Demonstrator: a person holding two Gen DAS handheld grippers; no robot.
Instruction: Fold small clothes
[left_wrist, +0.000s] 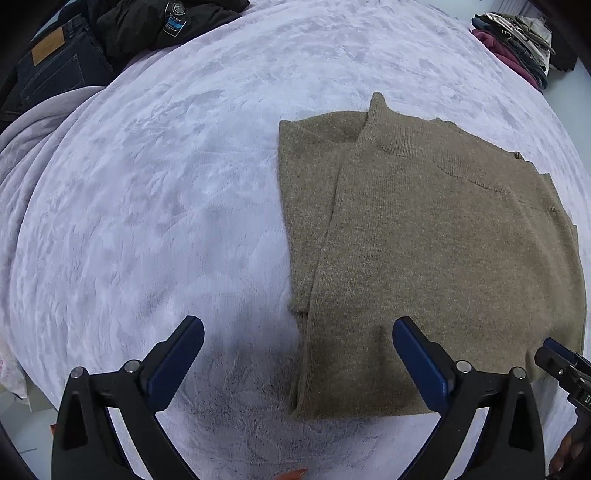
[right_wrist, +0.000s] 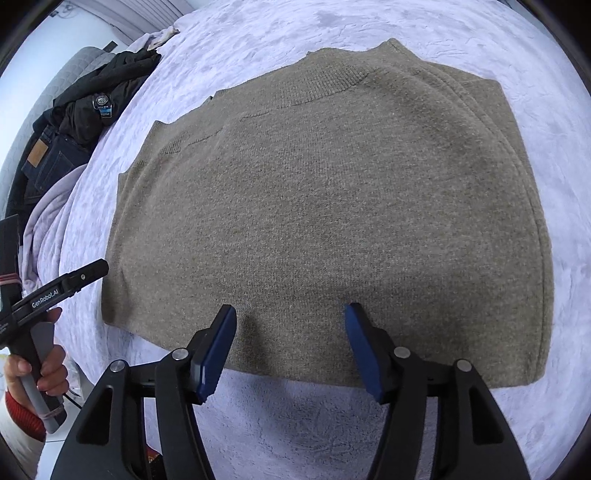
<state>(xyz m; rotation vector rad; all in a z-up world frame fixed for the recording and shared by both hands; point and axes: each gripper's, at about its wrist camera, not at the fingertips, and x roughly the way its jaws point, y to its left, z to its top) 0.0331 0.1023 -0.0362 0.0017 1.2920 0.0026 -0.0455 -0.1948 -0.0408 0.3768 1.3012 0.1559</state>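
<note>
A brown knit sweater lies flat on the lilac plush blanket, sleeves folded in, collar at the far end. My left gripper is open and empty, hovering over the sweater's near left edge. In the right wrist view the sweater fills the middle. My right gripper is open and empty, just above the sweater's near hem. The left gripper shows at the left there, held by a hand. The right gripper's tip shows at the right of the left wrist view.
Dark jeans and a black jacket lie at the blanket's far left. A stack of folded clothes sits at the far right. The same jeans and jacket show in the right wrist view.
</note>
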